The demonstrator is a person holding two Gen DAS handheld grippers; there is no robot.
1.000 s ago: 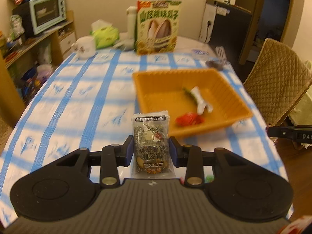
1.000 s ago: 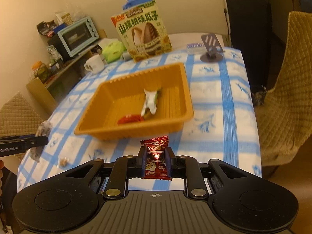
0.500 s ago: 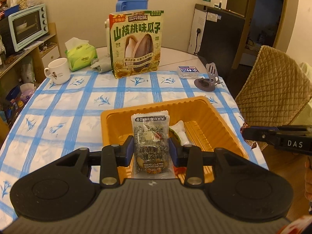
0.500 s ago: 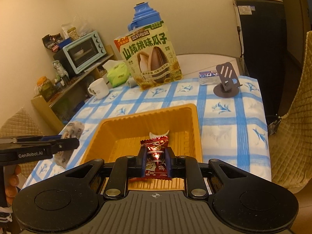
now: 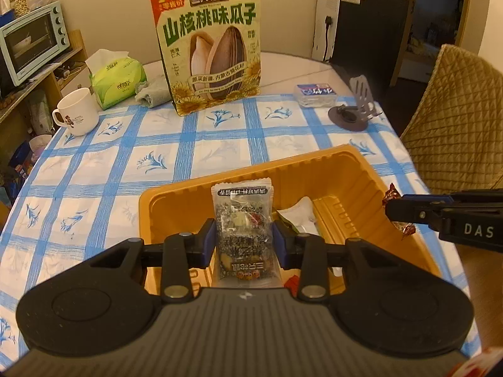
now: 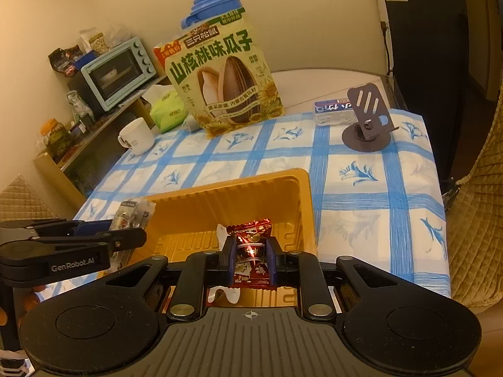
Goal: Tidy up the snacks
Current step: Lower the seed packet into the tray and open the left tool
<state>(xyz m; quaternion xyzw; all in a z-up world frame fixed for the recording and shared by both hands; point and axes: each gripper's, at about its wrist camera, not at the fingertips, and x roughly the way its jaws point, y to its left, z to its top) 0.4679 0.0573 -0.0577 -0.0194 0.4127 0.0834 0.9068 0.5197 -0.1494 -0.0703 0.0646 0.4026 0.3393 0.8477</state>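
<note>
Both grippers are poised over the orange tray [image 5: 355, 169], each with a snack pinched tight. The left gripper [image 5: 243, 238] has its jaws partly apart, clamped on the sides of a clear packet of mixed nuts [image 5: 242, 220]. The right gripper [image 6: 251, 259] is nearly closed on a small dark red packet [image 6: 251, 251]. Both packets hang above the tray's floor, where a white wrapper [image 5: 300, 216] and a bit of red wrapper [image 5: 292, 282] already lie. To finish this step well, I'd say each hand should dip a little further inside the tray's walls before the jaws part, so the packets drop flat and don't catch the rim. A second ago the tray lay well ahead of both grippers; since then they have come in over it, grips unchanged.
</note>
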